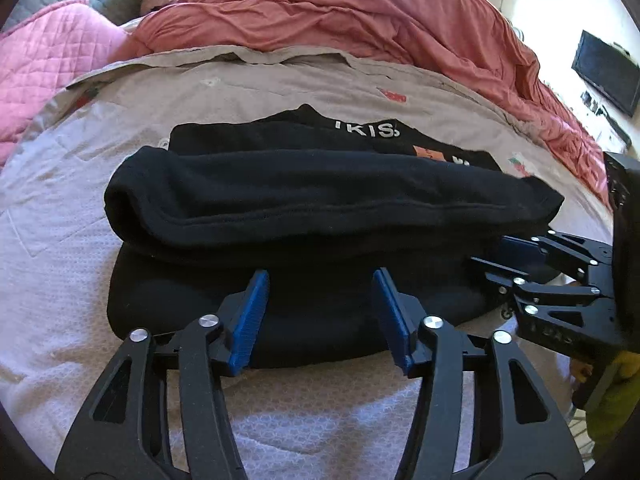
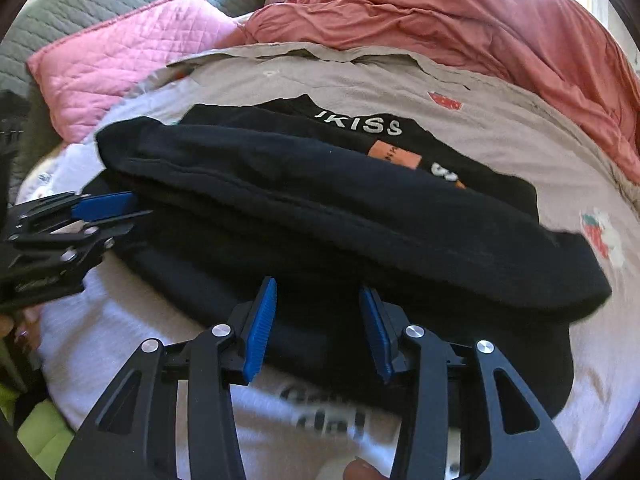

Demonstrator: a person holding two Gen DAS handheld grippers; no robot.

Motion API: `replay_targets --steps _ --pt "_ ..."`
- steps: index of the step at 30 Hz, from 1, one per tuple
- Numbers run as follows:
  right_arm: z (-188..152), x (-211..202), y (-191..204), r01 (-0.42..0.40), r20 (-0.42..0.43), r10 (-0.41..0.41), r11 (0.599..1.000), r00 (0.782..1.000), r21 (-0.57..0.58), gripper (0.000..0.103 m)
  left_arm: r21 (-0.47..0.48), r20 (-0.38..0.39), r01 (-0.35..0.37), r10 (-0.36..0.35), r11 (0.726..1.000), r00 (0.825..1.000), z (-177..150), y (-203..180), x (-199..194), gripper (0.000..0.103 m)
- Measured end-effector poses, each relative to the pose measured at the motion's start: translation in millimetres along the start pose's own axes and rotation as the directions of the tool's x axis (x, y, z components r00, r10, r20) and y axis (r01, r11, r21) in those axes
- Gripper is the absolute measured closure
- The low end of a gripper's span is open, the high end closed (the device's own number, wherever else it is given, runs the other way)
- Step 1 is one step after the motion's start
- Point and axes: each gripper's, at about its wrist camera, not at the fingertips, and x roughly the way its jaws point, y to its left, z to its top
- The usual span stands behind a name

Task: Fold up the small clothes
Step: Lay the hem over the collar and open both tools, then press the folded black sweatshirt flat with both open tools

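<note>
A black garment [image 1: 320,200] lies on a bed, on a pale grey sheet [image 1: 60,208], partly folded. Its near hem has been turned over toward the far side and rests as a thick roll across the middle. Beyond the roll, the flat far part shows white lettering [image 1: 366,129] and an orange patch. A salmon duvet [image 1: 360,20] is bunched at the far side of the bed, and a pink quilted pillow [image 2: 120,60] sits at the far left.

The garment's long axis runs left to right across both views. Its fold line runs the same way. The printed end points to the far side and the folded edge faces the near side.

The left gripper [image 1: 318,312] hovers over the near edge with its blue jaws released and apart, nothing between them. The right gripper [image 2: 318,322] hovers over the near edge further right. Its jaws are also apart and hold nothing.

This looks like the moment just after one fold has been laid down and let go. The next move probably calls for gripping one short end, or the near folded edge, with both grippers level, and carrying it over so the layers stay aligned and the roll flattens.
</note>
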Motion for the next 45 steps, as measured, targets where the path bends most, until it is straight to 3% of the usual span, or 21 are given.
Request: replay_targets --steps 5,13,22,29,33,36,41,45 --pt "19.8 0.7 -2.8 0.019 0.057 -0.018 0.999 0.998 -0.028 0.062 -0.020 0.046 0.008 -0.007 1.000 0.999 4.3 5.3 -1.6 0.047" --pt "63.5 6.5 -29.9 0.051 0.120 -0.055 0.998 0.991 0.033 0.062 0.087 0.139 -0.051 0.038 0.995 0.990 24.2 1.4 1.8 0.037" --pt "97.8 20.2 -64.6 0.079 0.120 -0.097 0.986 0.988 0.144 0.062 -0.081 0.212 -0.008 0.025 0.997 0.977 37.2 43.7 -12.0 0.023" --pt "70.0 -7.5 -90.0 0.049 0.152 -0.092 0.963 0.984 0.267 0.053 -0.147 0.279 0.052 -0.009 0.988 0.960 34.1 60.0 -35.2 0.019" --pt "40.2 -24.0 -95.0 0.010 0.149 -0.060 0.948 0.987 0.319 0.051 -0.143 0.246 0.142 -0.104 0.979 0.964 33.8 57.1 -30.1 0.019" --pt "25.0 -35.9 -90.1 -0.008 0.158 -0.046 0.945 0.986 0.328 0.049 -0.113 0.210 0.170 -0.144 0.979 0.967 41.4 46.5 -16.3 0.018" --pt "7.9 -45.4 -86.2 -0.042 0.159 -0.014 0.938 0.987 0.345 0.044 -0.024 0.144 0.107 -0.102 0.994 0.984 65.2 26.1 11.9 0.017" --pt "4.2 -41.9 -85.4 -0.041 0.137 -0.008 0.936 0.991 0.350 0.044 -0.078 0.149 0.073 -0.060 0.994 0.987 89.4 33.5 27.5 0.016"
